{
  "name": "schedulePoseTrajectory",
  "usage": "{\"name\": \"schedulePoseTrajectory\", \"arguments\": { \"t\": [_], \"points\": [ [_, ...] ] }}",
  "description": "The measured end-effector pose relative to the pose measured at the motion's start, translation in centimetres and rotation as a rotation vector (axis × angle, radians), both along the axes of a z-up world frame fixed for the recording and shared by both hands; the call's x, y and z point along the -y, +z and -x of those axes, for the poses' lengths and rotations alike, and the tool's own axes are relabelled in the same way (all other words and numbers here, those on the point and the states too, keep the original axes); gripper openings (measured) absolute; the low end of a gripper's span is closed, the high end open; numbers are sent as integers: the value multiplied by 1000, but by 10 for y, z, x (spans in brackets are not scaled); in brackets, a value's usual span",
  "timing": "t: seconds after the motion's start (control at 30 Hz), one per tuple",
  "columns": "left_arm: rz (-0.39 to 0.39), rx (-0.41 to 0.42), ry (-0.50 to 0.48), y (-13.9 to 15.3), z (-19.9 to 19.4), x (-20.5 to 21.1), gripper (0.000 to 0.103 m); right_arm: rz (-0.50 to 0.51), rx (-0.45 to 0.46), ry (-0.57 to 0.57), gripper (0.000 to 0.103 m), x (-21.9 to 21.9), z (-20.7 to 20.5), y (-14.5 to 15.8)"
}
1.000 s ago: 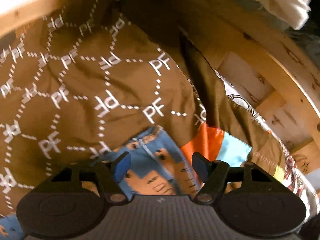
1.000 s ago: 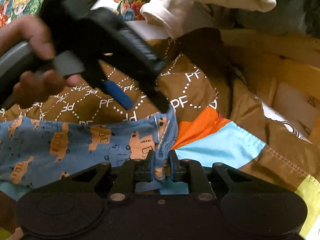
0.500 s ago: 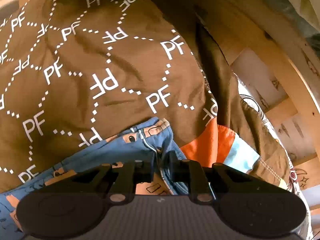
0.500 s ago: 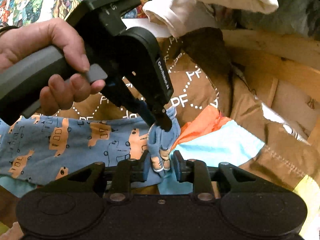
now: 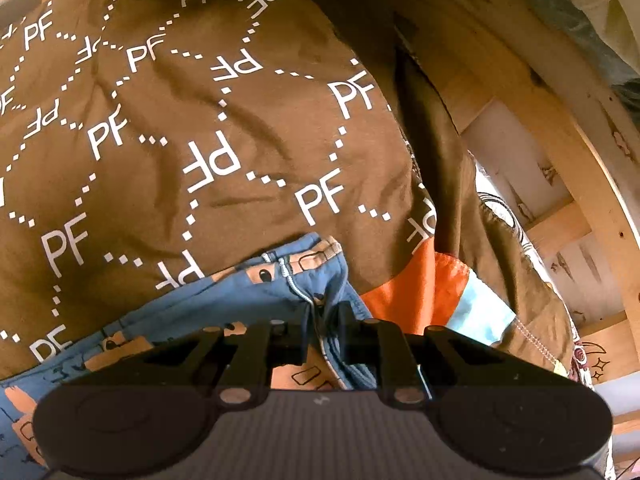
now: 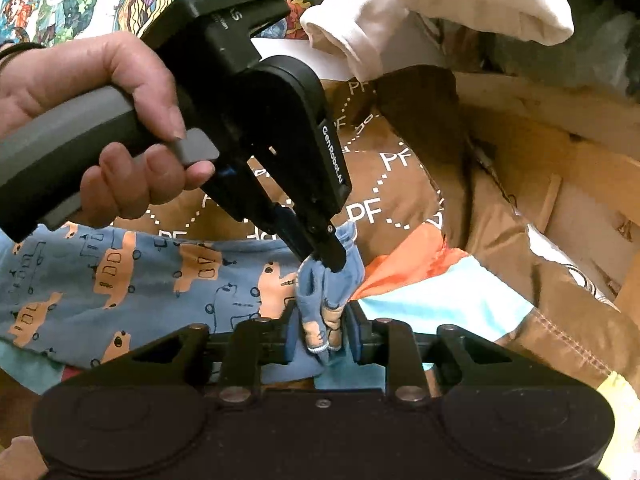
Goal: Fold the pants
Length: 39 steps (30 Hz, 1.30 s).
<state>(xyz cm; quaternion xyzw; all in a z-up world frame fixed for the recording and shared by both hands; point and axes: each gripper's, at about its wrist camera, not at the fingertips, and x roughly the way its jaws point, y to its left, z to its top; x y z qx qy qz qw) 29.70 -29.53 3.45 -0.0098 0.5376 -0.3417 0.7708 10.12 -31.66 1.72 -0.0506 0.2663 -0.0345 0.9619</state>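
Observation:
The blue pants [image 6: 120, 280] with orange car prints lie spread on a brown "PF" blanket [image 5: 200, 140]. My left gripper [image 5: 322, 332] is shut on the bunched end of the pants [image 5: 304, 284]. It shows in the right wrist view [image 6: 328, 256], held by a hand, pinching that same end from above. My right gripper [image 6: 322, 334] has its jaws a little apart around the same bunched cloth [image 6: 324, 320], no longer clamping it.
An orange and light blue patch [image 6: 420, 280] of the bedding lies right of the pants. A white cloth [image 6: 440, 12] lies at the back. A wooden frame [image 5: 560, 160] runs along the right. A colourful printed sheet [image 6: 80, 0] is at the back left.
My left gripper has closed on the end of the pants and lifted it slightly. My right gripper's jaws have opened a little around that same end.

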Motion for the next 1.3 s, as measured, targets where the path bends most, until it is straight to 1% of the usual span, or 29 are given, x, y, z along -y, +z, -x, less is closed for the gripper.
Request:
{"name": "schedulePoseTrajectory", "arguments": {
  "t": [0.03,0.1,0.23,0.33,0.47,0.57,0.63,0.67,0.7,0.77,0.87,0.97,1.03,1.07,1.1,1.13,1.17,1.23,1.27,1.3],
  "points": [
    [4,-3,3,1,0,-2,16,6,-3,2,13,-1,-1,-1],
    [20,-17,10,4,-1,-7,17,29,7,7,11,-4,1,0],
    [49,-32,24,10,-1,-21,17,109,24,22,11,-14,5,0],
    [33,-17,26,12,3,-27,17,169,22,32,12,-23,8,-2],
    [7,3,23,11,6,-28,16,217,22,54,12,-32,11,-5],
    [29,-17,25,11,6,-32,16,252,22,77,12,-39,13,-8],
    [66,-49,15,10,4,-36,17,261,18,91,12,-42,13,-9],
    [81,-68,21,10,3,-38,22,261,17,94,11,-43,12,-10],
    [93,-85,30,10,2,-40,33,262,17,96,11,-43,12,-10],
    [107,-101,41,9,2,-43,48,262,20,99,11,-43,12,-10],
    [107,-99,44,9,1,-45,48,256,16,103,11,-43,13,-9],
    [124,-113,48,8,0,-43,50,257,13,112,11,-44,13,-10],
    [111,-89,47,9,1,-37,51,258,11,121,11,-44,13,-10],
    [95,-65,51,10,1,-36,49,258,11,125,11,-45,13,-10],
    [75,-40,57,11,2,-34,43,257,12,129,11,-45,13,-9],
    [67,-27,69,12,3,-35,37,257,13,134,11,-46,14,-9],
    [69,-25,85,12,2,-37,25,258,14,138,11,-46,15,-8],
    [95,-32,109,13,1,-44,19,259,17,148,11,-49,17,-7],
    [103,-30,111,14,2,-47,13,259,20,154,11,-50,18,-6],
    [103,-20,109,15,4,-50,11,260,24,160,10,-51,20,-5]
  ]
}}
